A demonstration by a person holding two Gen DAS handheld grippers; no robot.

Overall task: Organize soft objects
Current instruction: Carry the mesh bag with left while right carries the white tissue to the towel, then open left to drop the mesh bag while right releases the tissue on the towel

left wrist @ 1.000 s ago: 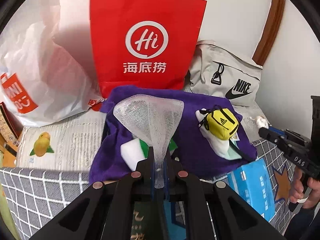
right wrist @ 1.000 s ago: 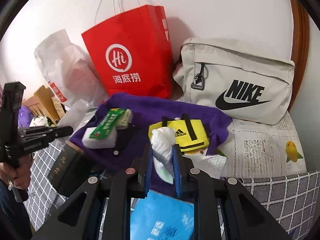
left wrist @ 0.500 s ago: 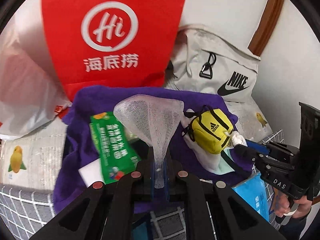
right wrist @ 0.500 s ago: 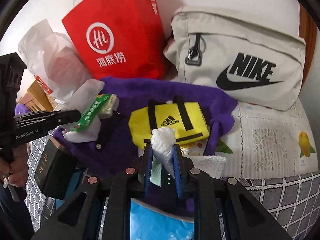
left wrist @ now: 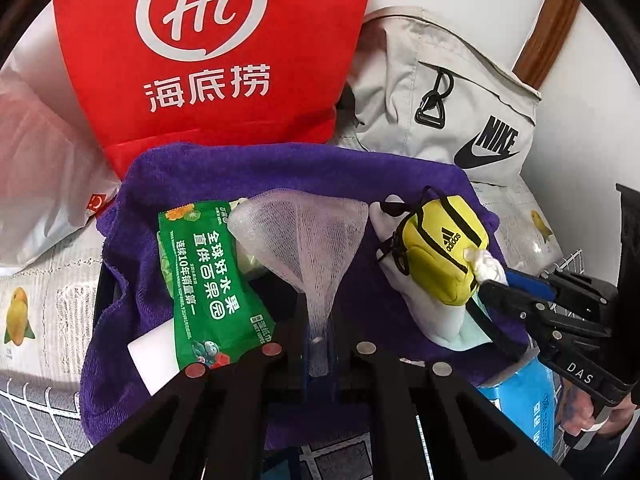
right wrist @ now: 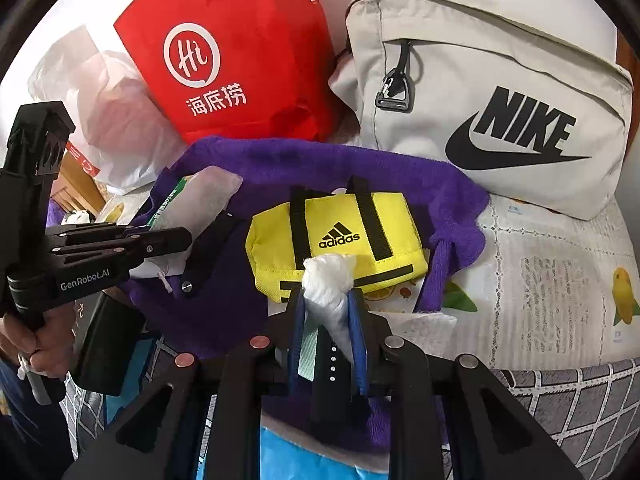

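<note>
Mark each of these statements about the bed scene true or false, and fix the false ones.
1. The left tool pinches white mesh netting. True.
2. The yellow mini bag lies on the purple towel. True.
3. The grey Nike bag lies flat on the towel. False: it leans against the wall behind it.
4. The right tool is empty. False: crumpled white plastic sits between its opening jaws.

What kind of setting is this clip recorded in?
Probably a home room, perhaps a bedroom: a fruit-print quilted cover, a red shopping bag and a grey Nike bag leaning on a white wall.
</note>
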